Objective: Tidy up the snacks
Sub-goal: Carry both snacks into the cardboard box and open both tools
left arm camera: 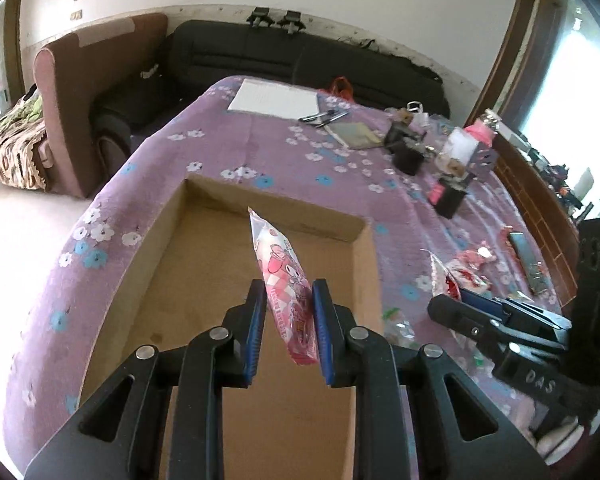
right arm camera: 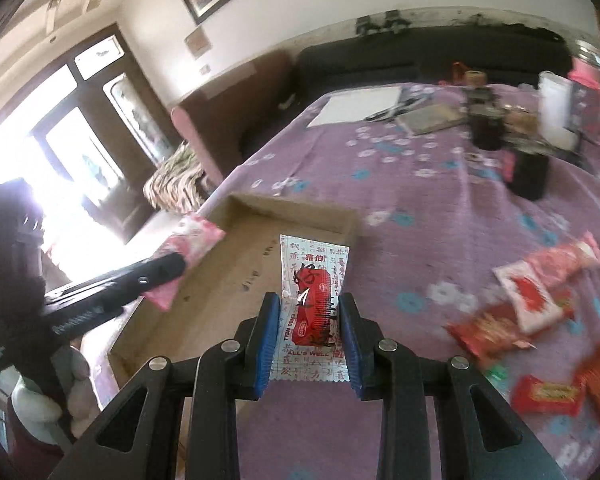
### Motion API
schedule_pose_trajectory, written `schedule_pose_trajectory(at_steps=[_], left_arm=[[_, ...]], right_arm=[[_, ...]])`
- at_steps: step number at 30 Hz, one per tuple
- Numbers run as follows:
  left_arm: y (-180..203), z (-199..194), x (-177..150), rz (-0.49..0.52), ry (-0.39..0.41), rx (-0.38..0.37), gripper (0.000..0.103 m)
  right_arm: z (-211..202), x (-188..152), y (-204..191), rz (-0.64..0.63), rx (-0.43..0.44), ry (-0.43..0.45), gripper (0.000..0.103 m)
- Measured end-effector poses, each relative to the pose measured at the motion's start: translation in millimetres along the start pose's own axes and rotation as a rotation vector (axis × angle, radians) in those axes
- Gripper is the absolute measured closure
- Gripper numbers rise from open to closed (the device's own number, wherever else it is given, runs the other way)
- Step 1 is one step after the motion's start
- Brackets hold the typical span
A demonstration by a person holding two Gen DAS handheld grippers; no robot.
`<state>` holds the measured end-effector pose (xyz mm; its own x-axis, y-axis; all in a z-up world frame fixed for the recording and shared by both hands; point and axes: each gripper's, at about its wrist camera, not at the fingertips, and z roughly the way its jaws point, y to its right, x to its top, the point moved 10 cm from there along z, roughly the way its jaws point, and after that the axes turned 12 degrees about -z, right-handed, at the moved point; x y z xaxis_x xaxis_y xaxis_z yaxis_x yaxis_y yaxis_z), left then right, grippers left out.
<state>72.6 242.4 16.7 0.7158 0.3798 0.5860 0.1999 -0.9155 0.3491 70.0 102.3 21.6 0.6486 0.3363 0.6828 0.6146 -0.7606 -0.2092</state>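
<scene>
My left gripper (left arm camera: 288, 300) is shut on a pink and white snack packet (left arm camera: 281, 276), held edge-up over the open cardboard box (left arm camera: 204, 264). The same packet (right arm camera: 192, 252) and left gripper (right arm camera: 180, 266) show in the right wrist view at the box's left side. My right gripper (right arm camera: 309, 312) is shut on a white and red snack packet (right arm camera: 314, 304), held above the box's near right edge (right arm camera: 340, 220). Several loose red and pink snack packets (right arm camera: 532, 292) lie on the purple floral cloth (right arm camera: 440, 200) to the right. The right gripper (left arm camera: 460, 304) shows in the left wrist view.
At the table's far side lie white paper (left arm camera: 274, 98), pens (left arm camera: 324, 117), a notebook (left arm camera: 358, 134), dark jars (left arm camera: 406, 152) and a pink-topped bottle (left arm camera: 466, 148). A black sofa (left arm camera: 300, 56) and a brown armchair (left arm camera: 80, 92) stand beyond the table.
</scene>
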Motion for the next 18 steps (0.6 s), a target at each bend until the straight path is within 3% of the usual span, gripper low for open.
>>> schedule_pose_trajectory(at_steps=[11,18], left_arm=[[-34.2,46.8,9.7,-0.071,-0.056,0.054,0.082],[-43.9,57.2,10.3,-0.073,-0.059,0.089,0.082]], right_arm=[[77.1,19.0,-27.5,-0.069,-0.025,-0.101,0.073],[92.5,16.8,-23.2,-0.071,-0.049,-0.12,0.073]])
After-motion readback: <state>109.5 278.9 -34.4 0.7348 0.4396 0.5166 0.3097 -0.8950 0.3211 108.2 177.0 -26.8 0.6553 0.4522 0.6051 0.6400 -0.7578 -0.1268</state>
